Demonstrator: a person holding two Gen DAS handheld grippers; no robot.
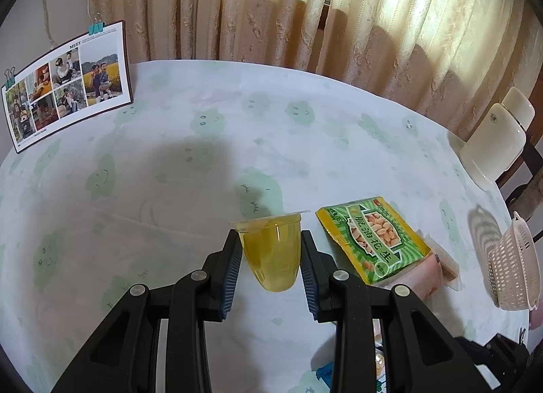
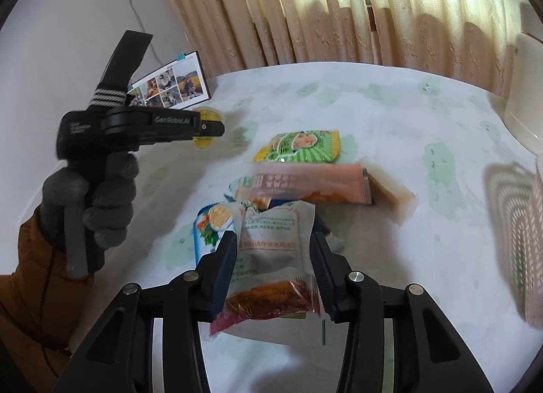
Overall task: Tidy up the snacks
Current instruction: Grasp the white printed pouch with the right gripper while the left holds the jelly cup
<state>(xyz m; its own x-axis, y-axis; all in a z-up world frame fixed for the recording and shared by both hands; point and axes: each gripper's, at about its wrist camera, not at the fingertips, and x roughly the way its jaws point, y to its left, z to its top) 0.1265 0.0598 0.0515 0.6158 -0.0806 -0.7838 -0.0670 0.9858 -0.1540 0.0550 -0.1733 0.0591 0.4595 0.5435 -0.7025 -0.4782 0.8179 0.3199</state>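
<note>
A clear cup of yellow jelly point(image 1: 271, 257) sits between the blue pads of my left gripper point(image 1: 269, 237), which is shut on it just above the tablecloth. In the right wrist view that gripper point(image 2: 210, 130) is at the left, held by a grey-gloved hand point(image 2: 101, 203), with the jelly cup point(image 2: 212, 114) at its tip. My right gripper point(image 2: 273, 240) is shut on a white snack packet point(image 2: 271, 257) with a red-orange end, both pads against its sides. A green and yellow peanut packet point(image 1: 373, 240) point(image 2: 302, 145) lies on the table beside the jelly.
A pink wrapped snack point(image 2: 305, 186) and a blue and white packet point(image 2: 210, 226) lie in the pile behind the held packet. A pink slotted basket point(image 1: 512, 270) point(image 2: 536, 257) stands at the right table edge. A photo card point(image 1: 68, 87) leans at the far left, and a chair point(image 1: 495, 142) at the right.
</note>
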